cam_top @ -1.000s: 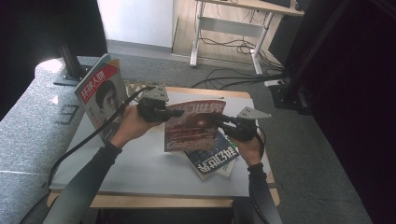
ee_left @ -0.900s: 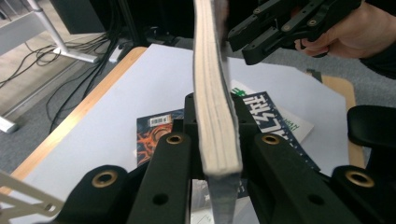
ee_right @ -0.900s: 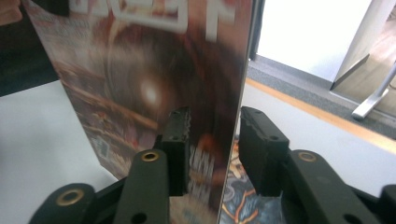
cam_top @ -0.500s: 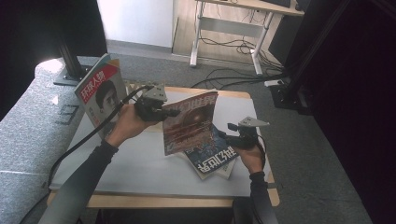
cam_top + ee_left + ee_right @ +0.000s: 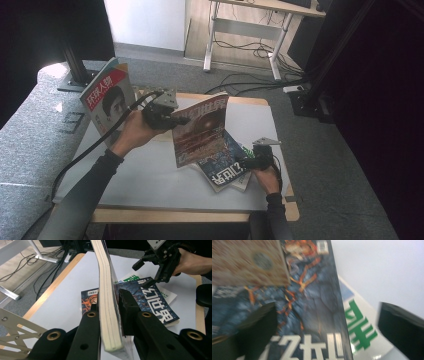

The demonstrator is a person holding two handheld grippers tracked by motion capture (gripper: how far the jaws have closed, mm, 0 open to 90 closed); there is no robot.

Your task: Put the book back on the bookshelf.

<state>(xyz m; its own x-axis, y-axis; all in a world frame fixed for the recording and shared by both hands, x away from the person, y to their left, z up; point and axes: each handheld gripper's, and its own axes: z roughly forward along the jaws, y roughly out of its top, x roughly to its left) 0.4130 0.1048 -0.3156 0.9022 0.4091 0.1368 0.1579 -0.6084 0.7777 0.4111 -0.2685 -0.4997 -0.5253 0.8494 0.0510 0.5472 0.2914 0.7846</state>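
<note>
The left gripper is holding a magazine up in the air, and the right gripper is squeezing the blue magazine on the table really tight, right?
Not quite. The left gripper does clamp the raised magazine, but the right gripper is not squeezing anything. The right gripper view shows its jaws, which have just been opening, standing wide apart above the blue magazine.

Dim room edges, bright tabletop, blurred close-up

A reddish-brown glossy magazine (image 5: 200, 127) is showing white lettering; the flat dark-blue magazine (image 5: 223, 165) is showing orange veins over a white-and-green booklet (image 5: 359, 332).
</note>
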